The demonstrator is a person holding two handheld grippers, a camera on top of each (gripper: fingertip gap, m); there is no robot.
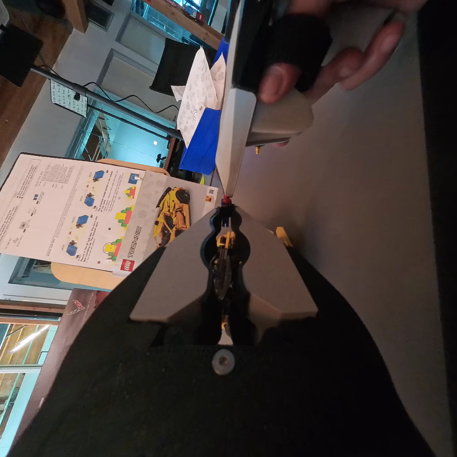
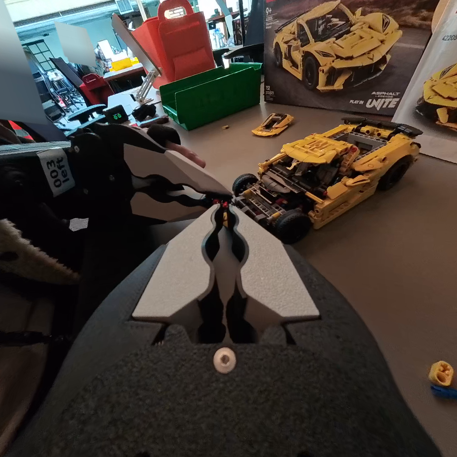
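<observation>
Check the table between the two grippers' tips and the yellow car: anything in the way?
Nothing visible. The left gripper and right gripper meet tip to tip on a small red and blue piece, just off the car's open front end, with only bare table beside it.

Left gripper: jaws drawn together, pinching a small dark-blue pin at the tips.
Between jaws, behind tips: yellow-and-black brick assembly, partly hidden.
Right gripper: tips meeting the pin's red end, just beyond the jaws.
Hand: gloved, on right gripper.
Beside jaws: instruction booklet.
</observation>
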